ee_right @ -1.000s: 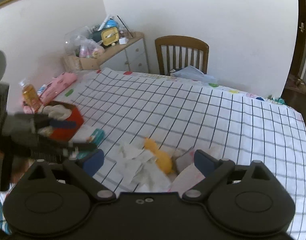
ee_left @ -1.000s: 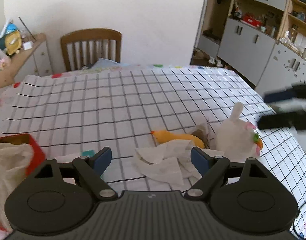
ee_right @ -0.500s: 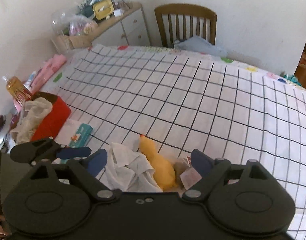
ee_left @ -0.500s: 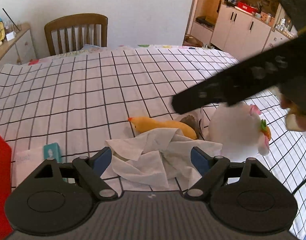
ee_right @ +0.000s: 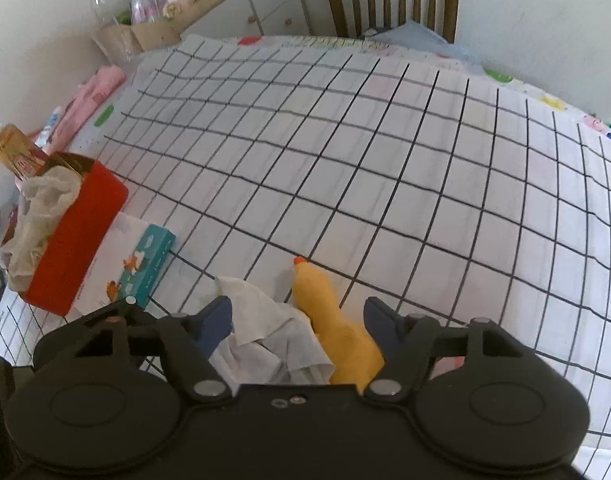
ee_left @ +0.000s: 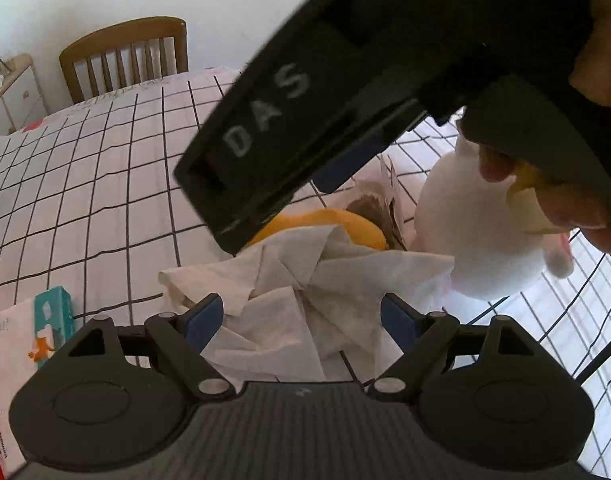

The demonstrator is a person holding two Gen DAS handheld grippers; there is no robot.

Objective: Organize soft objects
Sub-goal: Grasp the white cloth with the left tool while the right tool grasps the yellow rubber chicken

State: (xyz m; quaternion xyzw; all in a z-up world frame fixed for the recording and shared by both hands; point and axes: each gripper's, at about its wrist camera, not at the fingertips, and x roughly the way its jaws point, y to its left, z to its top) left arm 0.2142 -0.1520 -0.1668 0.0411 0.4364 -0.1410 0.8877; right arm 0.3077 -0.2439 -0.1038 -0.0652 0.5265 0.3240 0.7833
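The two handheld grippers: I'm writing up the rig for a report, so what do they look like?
Both the left gripper and right gripper are matte black plastic with round hinge housings, silver pivot screws and blue finger pads. The right one's side carries pale "DAS" lettering.

Crumpled white cloth (ee_left: 301,300) draped over yellow plush (ee_right: 337,320); round white plush (ee_left: 465,232) just beside.

Soft daylight, fisheye warp, foreground blur
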